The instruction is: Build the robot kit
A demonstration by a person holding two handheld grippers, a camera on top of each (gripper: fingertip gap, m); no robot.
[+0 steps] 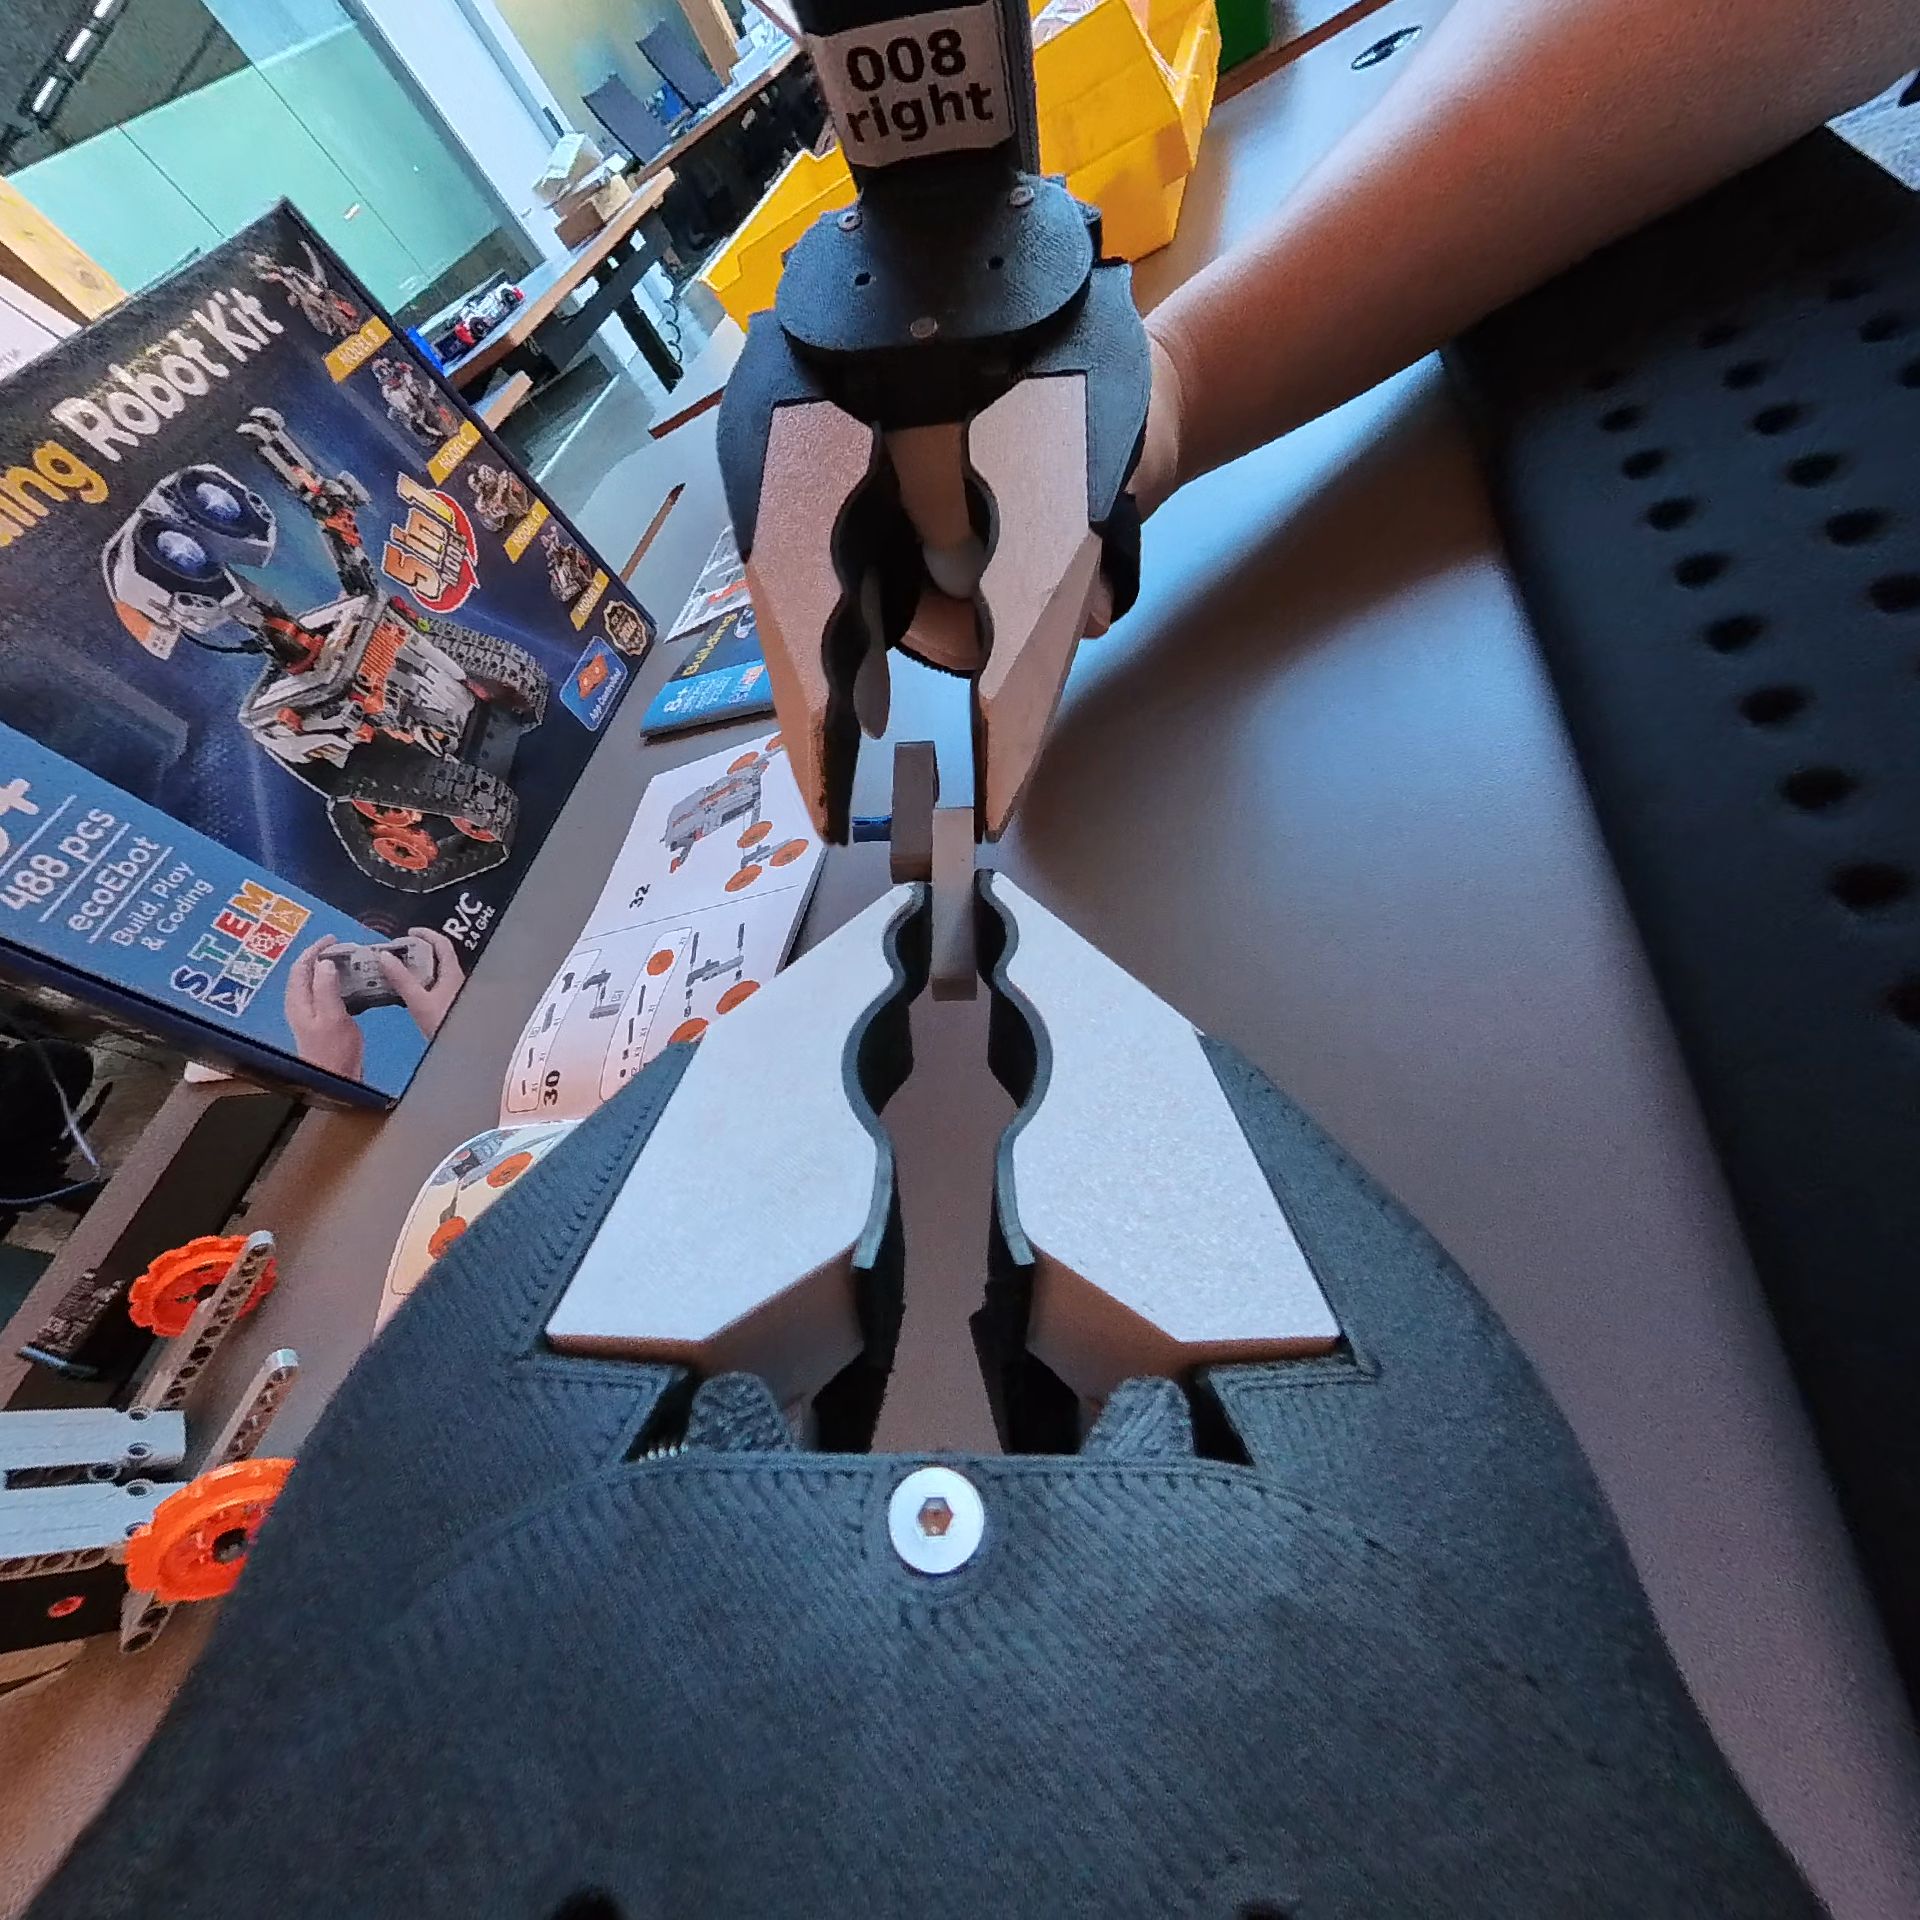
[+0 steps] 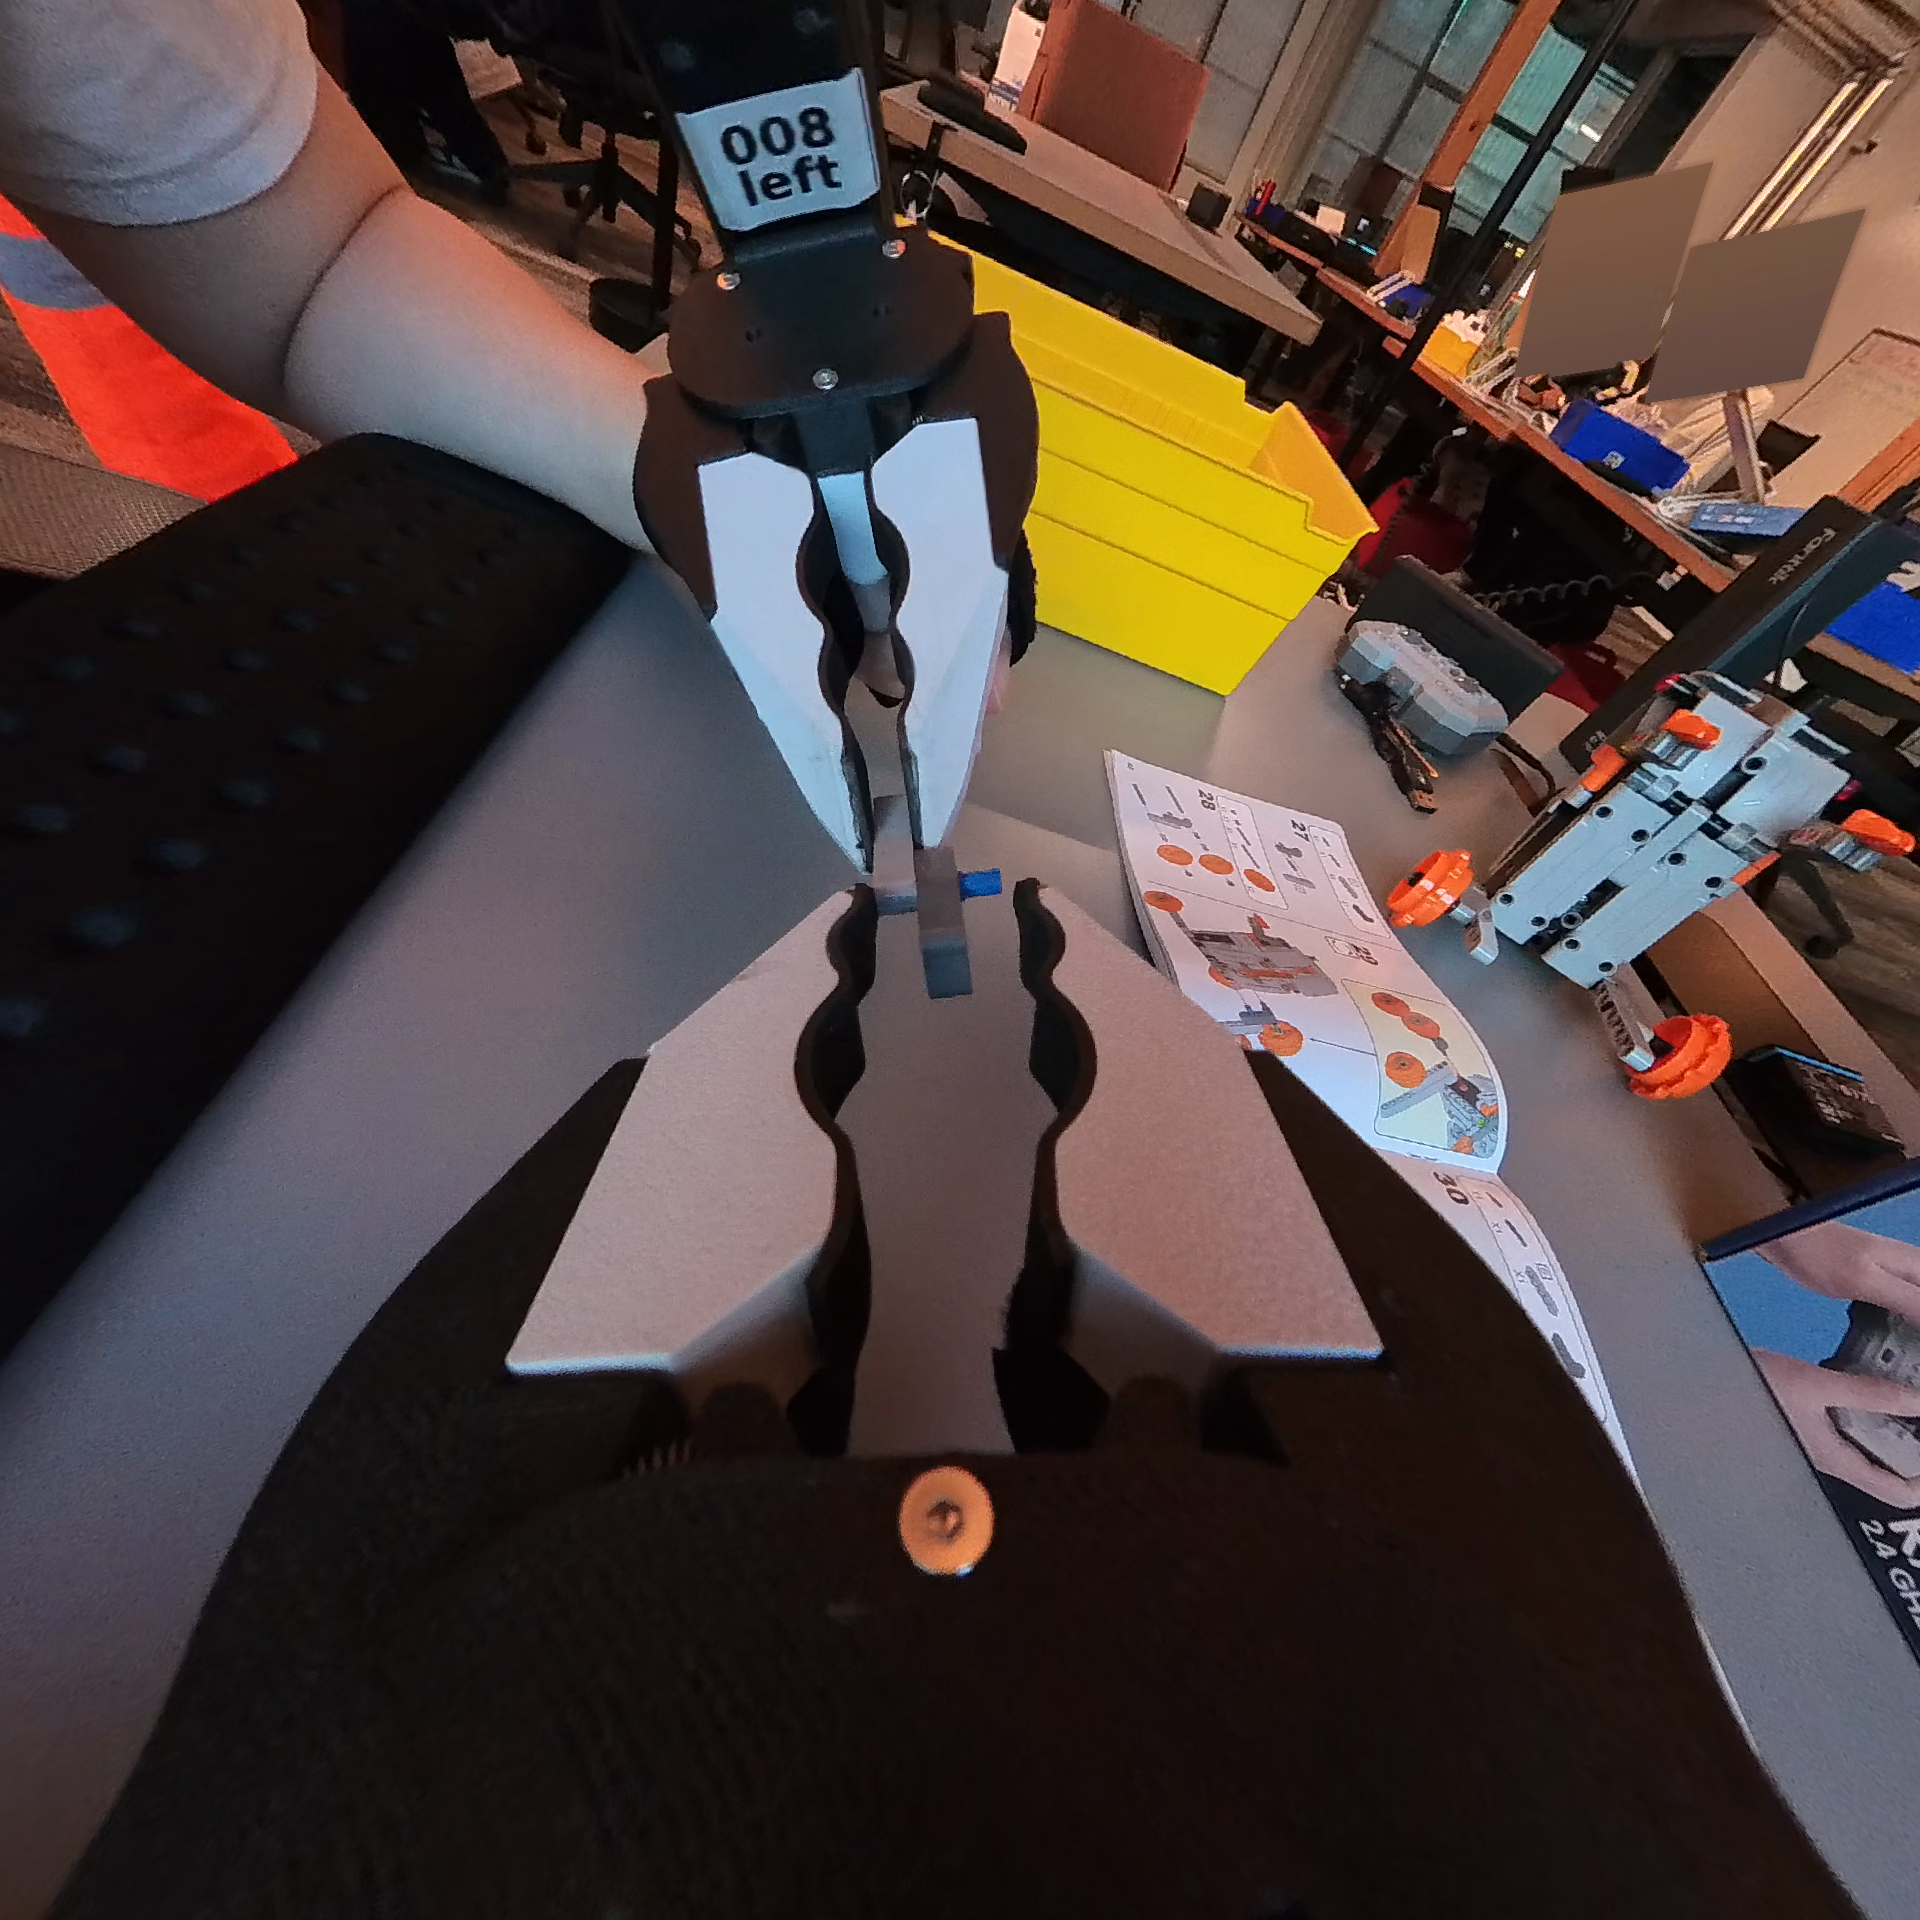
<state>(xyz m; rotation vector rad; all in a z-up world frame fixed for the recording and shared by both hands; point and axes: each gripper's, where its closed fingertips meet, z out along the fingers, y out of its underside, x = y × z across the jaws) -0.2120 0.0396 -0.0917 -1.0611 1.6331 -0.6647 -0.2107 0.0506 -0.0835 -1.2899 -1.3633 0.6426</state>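
Left gripper (image 1: 951,894) pinches a light grey beam (image 1: 954,914) above the table (image 1: 1299,935); a dark grey beam (image 2: 943,930) with blue pin (image 2: 979,883) hangs joined to it, between right gripper's (image 2: 940,904) spread, non-touching jaws; instruction booklet (image 2: 1299,935) open nearby.

Both wide-angle views bow strongly toward the edges. The left wrist view is bright, lit from glass walls behind, with a soft sheen on the grey desk (image 1: 1299,883). The right wrist view is dimmer and warmer; the black chair back (image 2: 239,727) sinks into shadow, and its background is soft.
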